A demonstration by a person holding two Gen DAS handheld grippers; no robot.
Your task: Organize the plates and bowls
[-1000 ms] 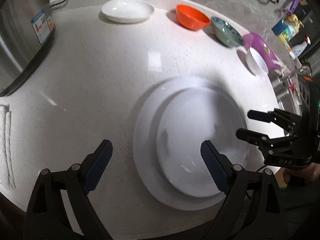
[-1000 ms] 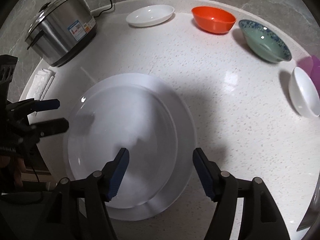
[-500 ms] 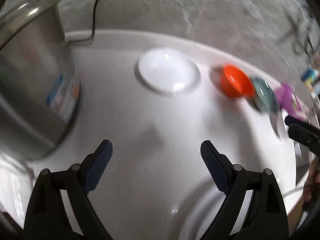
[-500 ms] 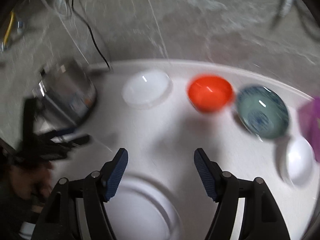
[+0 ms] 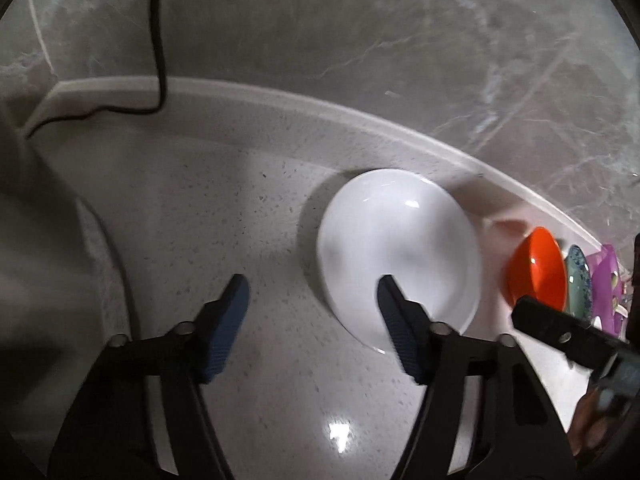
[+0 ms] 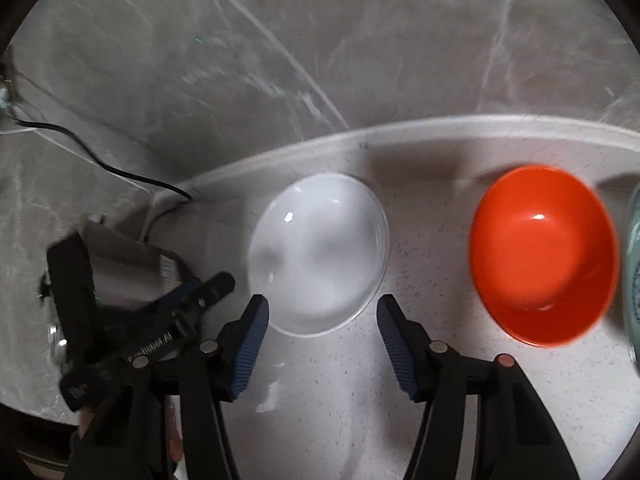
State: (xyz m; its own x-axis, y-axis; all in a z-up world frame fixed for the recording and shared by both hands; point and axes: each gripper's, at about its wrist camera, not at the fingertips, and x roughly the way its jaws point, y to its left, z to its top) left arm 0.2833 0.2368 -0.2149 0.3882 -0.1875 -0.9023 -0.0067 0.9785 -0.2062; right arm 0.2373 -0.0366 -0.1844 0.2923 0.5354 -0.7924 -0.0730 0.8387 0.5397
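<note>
Speckled counter [image 5: 208,216], curved back edge under a marble wall. White dish [image 6: 318,254] near that back edge, orange bowl [image 6: 542,256] just beside it toward the right, patterned bowl [image 5: 578,280] beyond. Left gripper [image 5: 314,312] and right gripper [image 6: 320,328] both closing, nothing between the pads yet; dish rim just ahead of each. Likely glazed ceramic: stiff, slick, breakable, moderately heavy. Best taken by pinching the near rim, pads above and below the lip, then lifted level.
</note>
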